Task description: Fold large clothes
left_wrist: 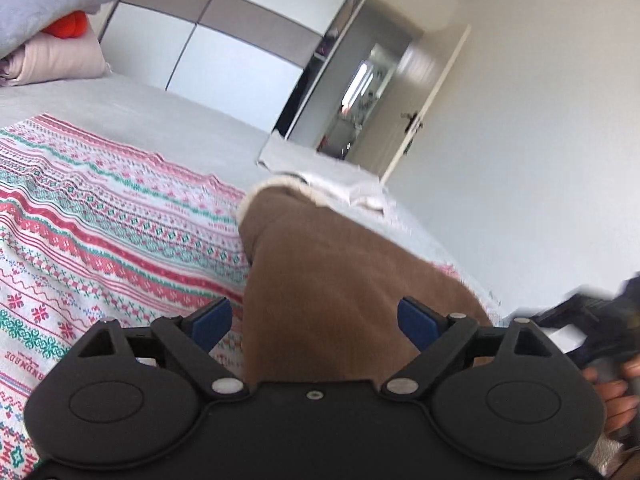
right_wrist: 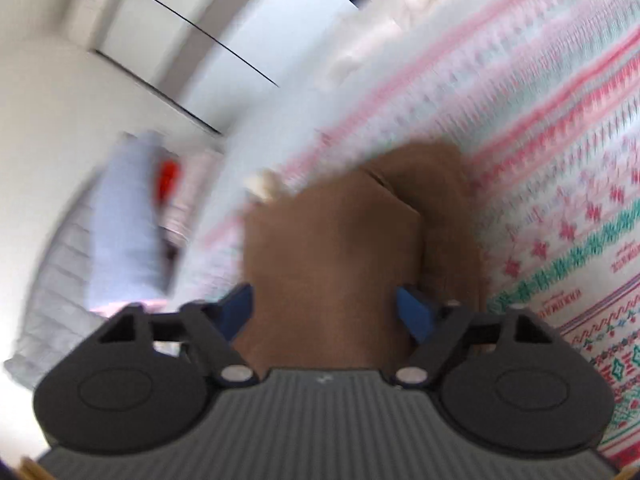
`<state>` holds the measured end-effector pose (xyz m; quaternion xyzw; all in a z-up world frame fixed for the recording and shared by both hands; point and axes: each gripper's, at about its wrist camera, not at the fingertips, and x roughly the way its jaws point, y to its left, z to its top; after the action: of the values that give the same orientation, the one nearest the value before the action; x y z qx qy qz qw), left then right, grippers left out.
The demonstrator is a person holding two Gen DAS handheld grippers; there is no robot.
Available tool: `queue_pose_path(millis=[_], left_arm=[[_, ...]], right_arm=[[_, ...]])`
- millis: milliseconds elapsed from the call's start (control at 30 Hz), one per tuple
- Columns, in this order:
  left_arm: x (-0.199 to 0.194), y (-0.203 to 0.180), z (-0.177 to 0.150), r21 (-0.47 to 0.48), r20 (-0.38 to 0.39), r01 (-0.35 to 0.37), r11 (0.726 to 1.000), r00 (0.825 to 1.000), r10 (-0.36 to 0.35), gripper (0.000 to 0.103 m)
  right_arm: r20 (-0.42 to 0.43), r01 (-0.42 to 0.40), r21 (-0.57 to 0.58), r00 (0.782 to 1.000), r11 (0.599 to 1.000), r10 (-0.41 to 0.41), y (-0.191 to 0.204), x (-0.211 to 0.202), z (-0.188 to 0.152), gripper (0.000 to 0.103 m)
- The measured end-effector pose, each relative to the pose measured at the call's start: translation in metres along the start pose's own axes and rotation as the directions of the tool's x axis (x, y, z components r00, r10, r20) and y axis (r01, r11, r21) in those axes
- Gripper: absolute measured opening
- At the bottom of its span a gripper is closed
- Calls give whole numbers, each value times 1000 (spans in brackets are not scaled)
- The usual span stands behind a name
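A brown garment (left_wrist: pixel 328 280) with a cream fleece lining (left_wrist: pixel 280 181) lies folded on the bed, on a blanket patterned in red, green and white (left_wrist: pixel 100 220). My left gripper (left_wrist: pixel 314 320) hovers over its near end, jaws open wide, with the cloth below and between the blue pads (left_wrist: pixel 212 320) but not pinched. In the blurred right wrist view, the right gripper (right_wrist: pixel 325 312) also stands open over the brown garment (right_wrist: pixel 332 256); its pads (right_wrist: pixel 412 312) sit at the cloth's sides without visibly pressing. The right gripper (left_wrist: pixel 588 324) shows at the left wrist view's right edge, held by a hand (left_wrist: pixel 616 400).
Folded bedding and a pale blue pillow (left_wrist: pixel 52 0) with something orange (left_wrist: pixel 68 26) are piled at the bed's far corner. A white wardrobe (left_wrist: pixel 240 48) stands behind the bed. A white door (left_wrist: pixel 424 120) stands ajar to the right, and a grey sheet (left_wrist: pixel 160 120) covers the mattress.
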<state>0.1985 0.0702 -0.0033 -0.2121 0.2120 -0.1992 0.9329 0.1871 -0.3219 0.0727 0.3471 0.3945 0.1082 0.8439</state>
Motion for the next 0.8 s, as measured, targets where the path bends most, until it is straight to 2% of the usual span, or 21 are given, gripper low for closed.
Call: queue_pose_path(millis=[33, 67, 100, 133, 167, 200, 233, 300, 333, 400, 467, 500, 533, 567, 633, 667, 733, 800], left_arm=[[0, 1, 1, -2, 16, 2, 1000, 1000, -2, 90], [5, 3, 0, 0, 31, 5, 1000, 999, -5, 90], [6, 4, 0, 1, 47, 6, 1000, 999, -7, 90], [5, 2, 1, 4, 65, 8, 1000, 998, -8, 90], [7, 3, 2, 4, 78, 13, 1000, 997, -13, 90], [9, 3, 1, 2, 92, 23, 1000, 995, -23, 90], [9, 3, 1, 2, 104, 40, 999, 994, -40, 90], [5, -1, -1, 14, 117, 78, 997, 990, -79, 90], [6, -2, -1, 22, 109, 94, 995, 989, -96, 90], [10, -9, -5, 46, 66, 119, 992, 990, -122, 90], [21, -18, -14, 82, -12, 126, 989, 992, -126, 90], [28, -23, -20, 103, -56, 127, 987, 991, -121, 89], [31, -26, -26, 122, -66, 123, 985, 991, -116, 89], [32, -30, -29, 148, -67, 111, 983, 993, -102, 89], [29, -29, -25, 153, -64, 101, 983, 994, -92, 88], [27, -27, -22, 135, -58, 102, 985, 994, -95, 88], [15, -27, -16, 123, -23, 115, 986, 993, -113, 87], [2, -33, -10, 145, 16, 151, 978, 988, -155, 87]], right_arm=[[-15, 51, 0, 999, 999, -51, -1, 13, 2, 65], [-27, 63, 2, 998, 998, -63, -2, 26, 5, 47], [-31, 50, 13, 998, 999, -50, -1, 38, 10, 34], [-24, 39, 11, 999, 999, -39, 4, 44, 13, 28], [-7, 19, -24, 1000, 1000, -19, 14, 44, 13, 16], [28, -17, -67, 999, 998, 19, 28, 43, 7, 14], [69, -69, -101, 995, 993, 76, 38, 33, 8, 13], [134, -174, -143, 972, 974, 193, 42, 14, 9, 12], [155, -184, -160, 966, 970, 209, 38, 10, 13, 12], [170, -170, -126, 967, 977, 190, 17, 7, 21, 13], [144, -131, 1, 981, 991, 129, -28, 23, 31, 16], [119, -75, 79, 991, 994, 65, -51, 34, 30, 22], [77, -15, 125, 997, 992, 5, -69, 41, 24, 27], [66, -13, 145, 998, 989, 4, -81, 45, 18, 32], [130, -44, 153, 991, 987, 24, -85, 26, 10, 39], [159, -28, 138, 987, 990, 5, -82, 13, 5, 44], [217, 21, 67, 976, 998, -35, -70, -16, 2, 46], [268, 47, -26, 963, 999, -39, -46, -42, -10, 46]])
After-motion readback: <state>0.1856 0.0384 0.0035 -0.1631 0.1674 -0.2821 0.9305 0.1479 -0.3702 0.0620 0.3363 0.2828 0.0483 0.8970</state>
